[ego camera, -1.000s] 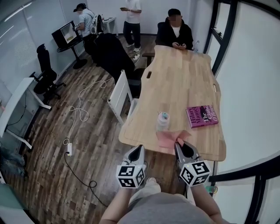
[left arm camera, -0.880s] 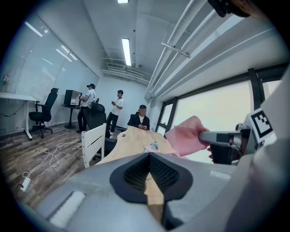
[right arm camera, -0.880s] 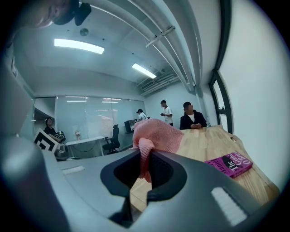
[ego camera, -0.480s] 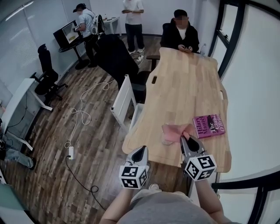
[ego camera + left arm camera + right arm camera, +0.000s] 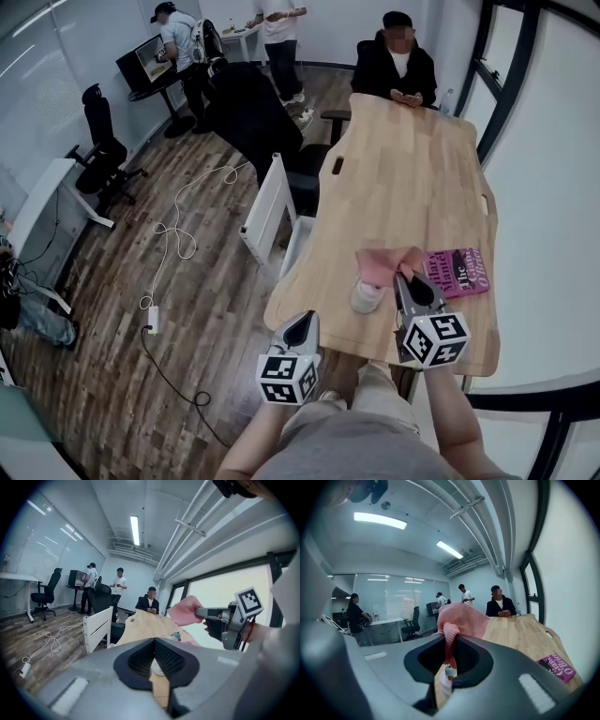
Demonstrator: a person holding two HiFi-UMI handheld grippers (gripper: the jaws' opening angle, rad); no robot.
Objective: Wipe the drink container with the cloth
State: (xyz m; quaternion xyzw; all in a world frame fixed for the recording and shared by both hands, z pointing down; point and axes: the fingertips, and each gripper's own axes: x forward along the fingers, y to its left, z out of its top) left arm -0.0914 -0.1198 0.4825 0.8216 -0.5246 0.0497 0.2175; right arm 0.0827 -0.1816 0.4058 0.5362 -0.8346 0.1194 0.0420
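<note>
Pink cloth [image 5: 382,263], newly lifted in the clamped right gripper [image 5: 406,277], hangs over the drink container [image 5: 367,297], ready for wiping; left gripper [image 5: 301,324] closed, empty.

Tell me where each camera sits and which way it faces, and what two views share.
Head view: on the person's head, aimed steeply down at the table; shows both forearms, the left gripper, and the right gripper holding the cloth by the bottle.
Left gripper view: on the left gripper, looking along its shut, empty jaws down the table; the right gripper shows at right.
Right gripper view: on the right gripper, looking along jaws shut on the cloth.
Shared: both gripper views show the seated person.
</note>
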